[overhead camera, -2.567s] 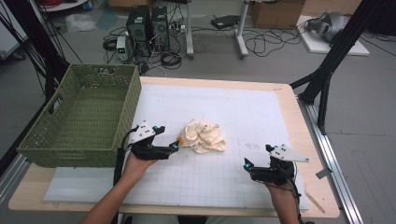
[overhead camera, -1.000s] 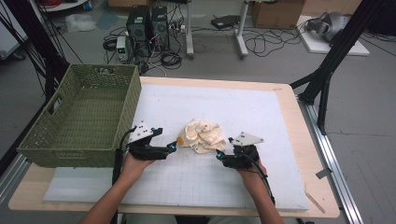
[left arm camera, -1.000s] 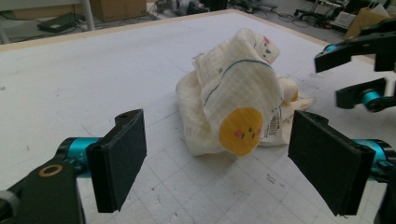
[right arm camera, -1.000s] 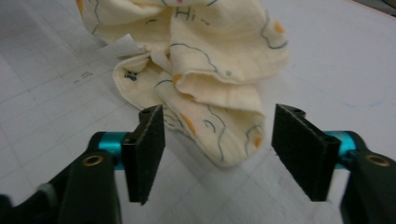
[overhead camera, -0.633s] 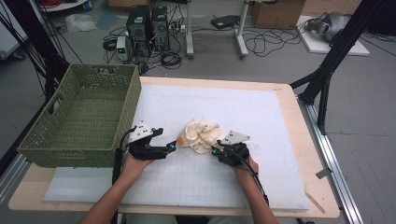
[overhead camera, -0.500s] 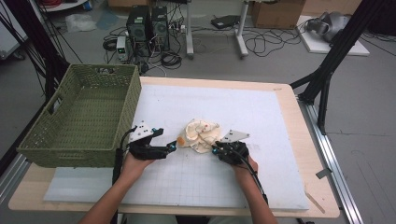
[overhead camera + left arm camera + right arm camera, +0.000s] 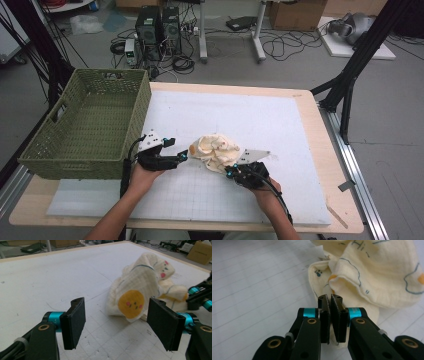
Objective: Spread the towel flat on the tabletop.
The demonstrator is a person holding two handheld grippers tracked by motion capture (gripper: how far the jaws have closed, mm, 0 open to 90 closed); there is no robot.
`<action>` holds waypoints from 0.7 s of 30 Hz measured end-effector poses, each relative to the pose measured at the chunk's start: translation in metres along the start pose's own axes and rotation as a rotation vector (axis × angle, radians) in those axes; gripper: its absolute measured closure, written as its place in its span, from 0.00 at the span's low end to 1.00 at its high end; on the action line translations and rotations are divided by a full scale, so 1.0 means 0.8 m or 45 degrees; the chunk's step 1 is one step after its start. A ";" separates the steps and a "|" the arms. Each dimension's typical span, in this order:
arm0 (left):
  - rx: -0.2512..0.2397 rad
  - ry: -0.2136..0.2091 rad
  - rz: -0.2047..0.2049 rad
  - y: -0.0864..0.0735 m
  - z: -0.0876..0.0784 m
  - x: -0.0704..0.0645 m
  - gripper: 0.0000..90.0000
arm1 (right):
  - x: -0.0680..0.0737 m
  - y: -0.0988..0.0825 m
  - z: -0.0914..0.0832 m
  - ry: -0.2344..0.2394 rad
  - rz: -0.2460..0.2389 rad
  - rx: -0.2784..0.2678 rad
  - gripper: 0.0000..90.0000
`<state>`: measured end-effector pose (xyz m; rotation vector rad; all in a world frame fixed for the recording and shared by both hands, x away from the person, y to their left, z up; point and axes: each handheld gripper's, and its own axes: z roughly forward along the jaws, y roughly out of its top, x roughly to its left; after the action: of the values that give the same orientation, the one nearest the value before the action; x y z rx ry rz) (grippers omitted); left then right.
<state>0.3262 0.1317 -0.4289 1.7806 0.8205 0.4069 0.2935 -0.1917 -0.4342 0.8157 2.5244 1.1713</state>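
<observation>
Right claw (image 7: 330, 315) is pinching the near edge of the crumpled cream printed muslin cloth (image 7: 216, 151) at mid-desk (image 7: 280, 125). Left claw (image 7: 117, 325) has been closing, pads apart, cloth corner between. Seat deeper before clamping; woven green basket (image 7: 80, 125) waiting beyond.

Crumpled cream cloth (image 7: 216, 151) with cartoon prints lies bunched mid-table.

A lab is showing itself: computer towers (image 7: 159, 22) and tangled cables (image 7: 280, 45) are sitting on the floor at twelve o'clock beyond the tabletop (image 7: 305, 100), cardboard boxes (image 7: 295, 7) behind.
</observation>
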 end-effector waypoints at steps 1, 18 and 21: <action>0.000 -0.001 0.000 0.000 0.000 0.000 0.36 | 0.004 -0.002 -0.004 0.006 -0.005 -0.001 0.96; 0.020 -0.039 0.016 -0.001 0.004 -0.003 0.43 | -0.014 0.001 -0.074 -0.143 0.162 -0.254 0.65; 0.018 -0.043 0.019 -0.001 0.004 -0.003 0.44 | -0.037 0.006 -0.066 -0.218 0.229 -0.257 0.62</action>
<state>0.3266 0.1280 -0.4306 1.8027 0.7884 0.3805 0.2968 -0.2394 -0.3970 1.0575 2.1914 1.3234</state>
